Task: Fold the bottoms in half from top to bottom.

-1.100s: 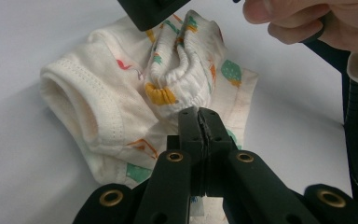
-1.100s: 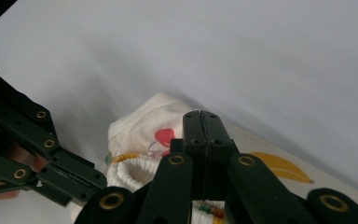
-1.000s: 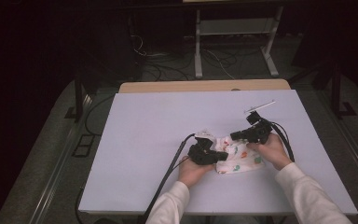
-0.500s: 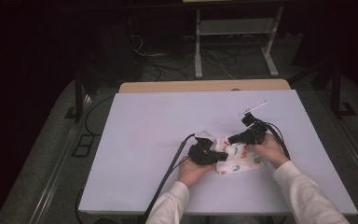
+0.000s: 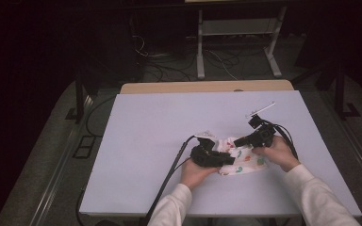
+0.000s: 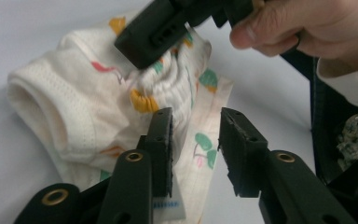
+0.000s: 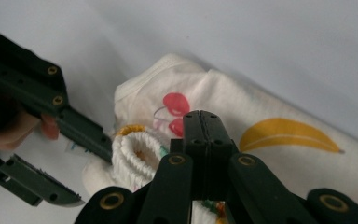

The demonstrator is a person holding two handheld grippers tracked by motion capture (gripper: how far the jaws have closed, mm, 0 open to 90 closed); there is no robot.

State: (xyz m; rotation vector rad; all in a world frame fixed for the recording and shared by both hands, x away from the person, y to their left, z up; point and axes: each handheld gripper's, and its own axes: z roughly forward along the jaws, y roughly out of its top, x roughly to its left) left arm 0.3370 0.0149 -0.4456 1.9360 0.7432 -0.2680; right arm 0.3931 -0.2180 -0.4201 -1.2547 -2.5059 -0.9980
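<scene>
Garment: a small cream knitted baby garment printed with fruit (cherries, a banana, green leaves) (image 5: 240, 160) lies crumpled on the desk, at about 5 o'clock from the desk's middle, near the front edge.
Desk: a pale lilac flat-topped desk (image 5: 160, 132), with a light wooden desk edge (image 5: 202, 87) butting it at 12 o'clock.
Left gripper: the black two-jaw left gripper (image 5: 212, 155) sits at the garment's 9 o'clock side. Its jaws have just been opening and stand a narrow gap apart; a flat fold of the garment lies below and between them, and the pads do not press on it.
Right gripper: the black two-jaw right gripper (image 5: 239, 141) reaches in from the garment's 1 o'clock side. Its jaws are closed tight together on a bunched, ribbed part of the garment (image 7: 135, 156).
Hands: the left hand (image 5: 195, 172) and right hand (image 5: 278, 150), both in white sleeves, come in from 6 o'clock.
</scene>
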